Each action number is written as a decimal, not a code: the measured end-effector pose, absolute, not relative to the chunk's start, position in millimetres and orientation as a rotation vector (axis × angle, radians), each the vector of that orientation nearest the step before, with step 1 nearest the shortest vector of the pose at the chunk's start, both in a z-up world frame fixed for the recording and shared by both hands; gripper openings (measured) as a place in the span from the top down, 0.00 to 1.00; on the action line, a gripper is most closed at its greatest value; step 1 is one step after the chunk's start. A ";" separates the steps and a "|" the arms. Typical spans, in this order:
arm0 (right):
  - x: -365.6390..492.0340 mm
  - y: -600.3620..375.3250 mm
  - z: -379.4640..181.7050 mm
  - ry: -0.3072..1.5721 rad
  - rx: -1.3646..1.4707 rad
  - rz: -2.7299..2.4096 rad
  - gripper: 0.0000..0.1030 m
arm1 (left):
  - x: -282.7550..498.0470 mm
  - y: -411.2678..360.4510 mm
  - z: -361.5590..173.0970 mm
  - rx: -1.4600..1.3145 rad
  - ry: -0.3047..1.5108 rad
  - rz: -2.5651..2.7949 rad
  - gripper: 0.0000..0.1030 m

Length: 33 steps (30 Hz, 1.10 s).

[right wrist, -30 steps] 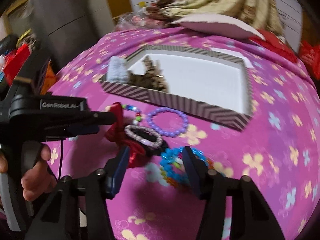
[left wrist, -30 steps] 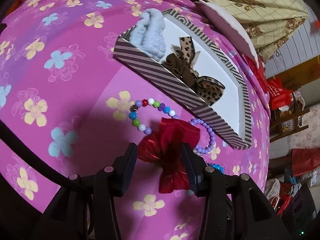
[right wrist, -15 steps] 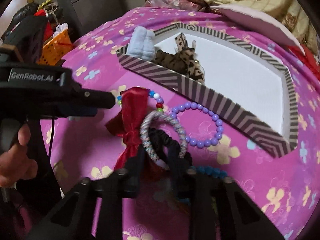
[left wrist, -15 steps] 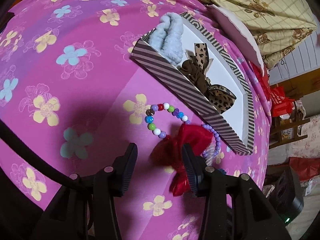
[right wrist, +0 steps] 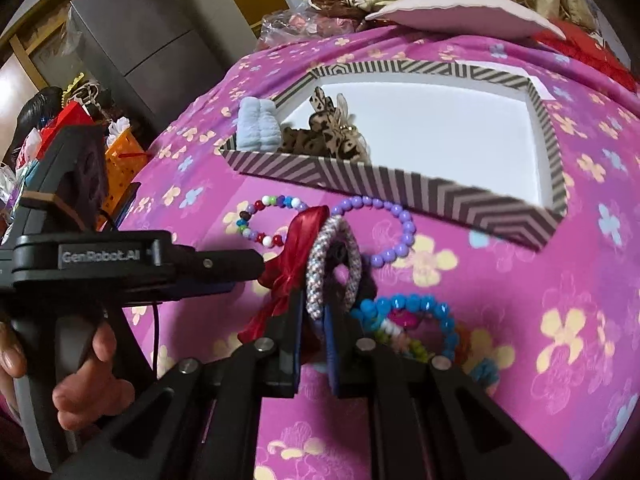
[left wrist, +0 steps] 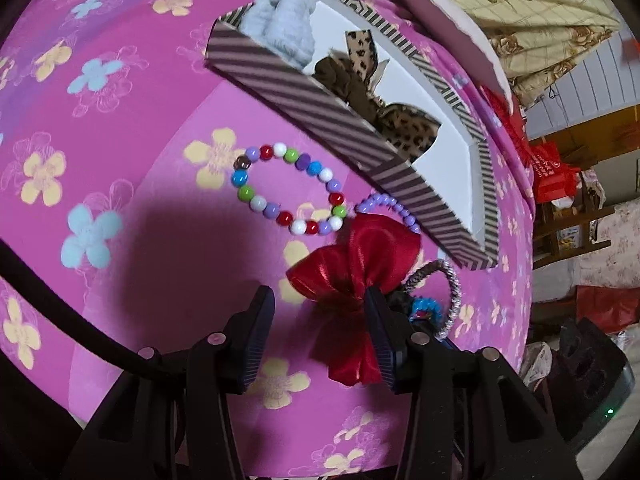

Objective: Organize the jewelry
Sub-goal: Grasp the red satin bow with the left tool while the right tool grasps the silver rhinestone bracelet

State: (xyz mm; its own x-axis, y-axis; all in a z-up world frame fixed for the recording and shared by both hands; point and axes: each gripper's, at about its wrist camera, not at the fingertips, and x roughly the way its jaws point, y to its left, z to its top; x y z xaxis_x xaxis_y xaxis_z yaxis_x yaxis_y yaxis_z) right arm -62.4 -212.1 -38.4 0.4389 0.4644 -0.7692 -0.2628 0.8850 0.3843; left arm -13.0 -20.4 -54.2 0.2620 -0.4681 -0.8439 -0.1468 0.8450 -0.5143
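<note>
A striped box (left wrist: 304,96) (right wrist: 440,196) holds a pale blue scrunchie (left wrist: 284,32) and a leopard bow (left wrist: 360,84). In front lie a multicolour bead bracelet (left wrist: 288,196) (right wrist: 264,220), a purple bead bracelet (right wrist: 384,232) and a blue bead bracelet (right wrist: 412,316). My right gripper (right wrist: 314,320) is shut on a silvery braided hair tie (right wrist: 332,260) joined to a black scrunchie and lifts it. A red satin bow (left wrist: 356,276) (right wrist: 292,256) lies partly between the fingers of my open left gripper (left wrist: 318,332).
The pink flowered cloth (left wrist: 100,160) covers a rounded surface. A white plate (right wrist: 460,12) and a beige blanket (left wrist: 520,8) lie behind the box. A grey fridge (right wrist: 136,40) and bags stand at the left in the right wrist view.
My right gripper closed on the silvery hair tie and raised it upright. My left gripper stayed open and shifted, so the red bow lies nearer its right finger.
</note>
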 end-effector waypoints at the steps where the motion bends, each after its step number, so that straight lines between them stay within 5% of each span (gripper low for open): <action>1: -64.8 -214.9 -38.5 1.018 0.233 0.444 0.90 | -14.0 -21.1 -56.0 -0.556 1.315 -0.235 0.41; 24: -77.8 -250.0 -50.1 1.026 0.451 0.400 0.89 | -35.8 -43.6 -63.0 -0.625 1.360 -0.280 0.35; 28: -81.7 -256.4 -49.8 1.020 0.474 0.385 0.89 | -30.5 -50.2 -68.9 -0.594 1.387 -0.296 0.66; 33: -86.6 -258.2 -42.8 1.002 0.457 0.378 0.89 | -30.2 -47.1 -58.2 -0.524 1.341 -0.295 0.82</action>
